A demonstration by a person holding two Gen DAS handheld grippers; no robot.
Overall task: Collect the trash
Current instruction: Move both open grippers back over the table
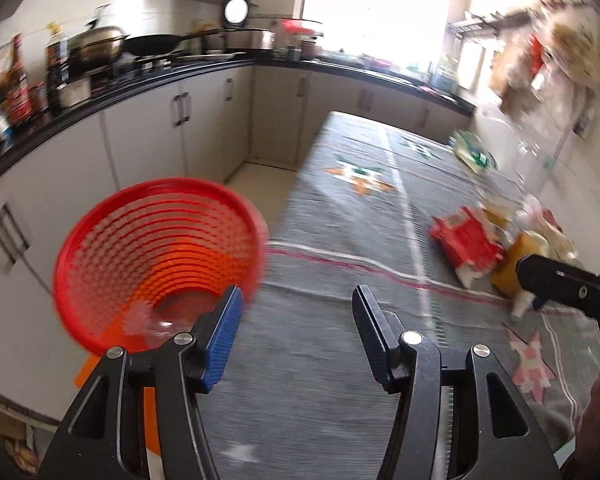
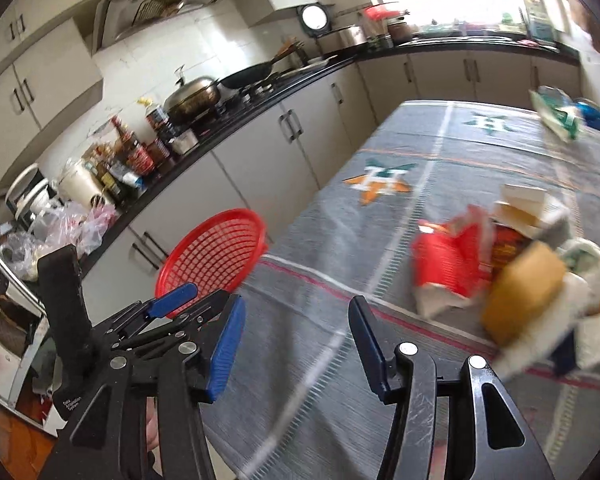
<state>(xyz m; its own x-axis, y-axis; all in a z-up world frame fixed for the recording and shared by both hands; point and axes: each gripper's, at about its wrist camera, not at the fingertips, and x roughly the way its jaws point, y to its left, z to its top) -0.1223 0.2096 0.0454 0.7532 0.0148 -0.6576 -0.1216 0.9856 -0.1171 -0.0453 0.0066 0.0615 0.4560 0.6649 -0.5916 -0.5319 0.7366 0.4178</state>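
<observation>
Red basket (image 1: 160, 264) waits off the table's (image 1: 340, 216) left edge to catch trash (image 2: 500, 276) (piled at right edge); left gripper (image 1: 296, 336) and right gripper (image 2: 298, 344) both spread, empty.

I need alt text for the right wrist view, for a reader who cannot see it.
The open, empty right tool points over a grey tablecloth toward a pile of trash on its right. A red basket stands at the table's left edge.

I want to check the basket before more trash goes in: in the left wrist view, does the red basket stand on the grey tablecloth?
No, the red basket stands beside the table, off the edge of the grey tablecloth, in front of the white cabinets.
</observation>
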